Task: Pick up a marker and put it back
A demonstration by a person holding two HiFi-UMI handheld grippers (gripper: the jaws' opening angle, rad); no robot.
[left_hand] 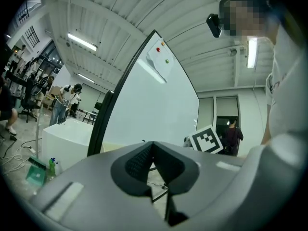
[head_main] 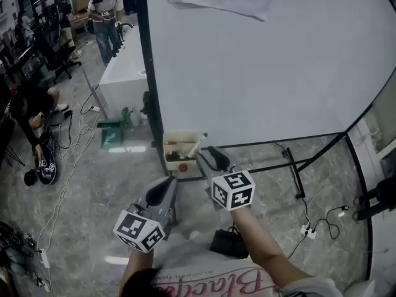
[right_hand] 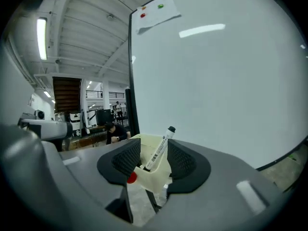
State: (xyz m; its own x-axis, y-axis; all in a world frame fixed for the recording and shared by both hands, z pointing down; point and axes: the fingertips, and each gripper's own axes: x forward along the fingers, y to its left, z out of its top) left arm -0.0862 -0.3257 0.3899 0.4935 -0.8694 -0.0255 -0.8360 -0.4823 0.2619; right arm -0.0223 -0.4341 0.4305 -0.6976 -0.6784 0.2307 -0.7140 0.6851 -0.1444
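A white marker with a black cap (head_main: 197, 145) (right_hand: 159, 147) leans upright in a cream box (head_main: 174, 156) (right_hand: 155, 178) fixed at the lower left corner of the whiteboard (head_main: 260, 73) (right_hand: 216, 81). My right gripper (head_main: 208, 155) (right_hand: 153, 154) is open just in front of the box. The marker stands between its two ribbed pads, and neither pad presses on it. A red round piece (head_main: 182, 168) (right_hand: 131, 178) shows at the box's front. My left gripper (head_main: 162, 192) (left_hand: 153, 147) hangs lower left of the box, shut with nothing held.
The whiteboard's black stand legs (head_main: 294, 173) reach over the stone floor. A white cabinet (head_main: 124, 73) stands left of the board, with people beyond it. Cables and a power strip (head_main: 306, 230) lie on the floor. A black box (head_main: 228, 243) sits near my feet.
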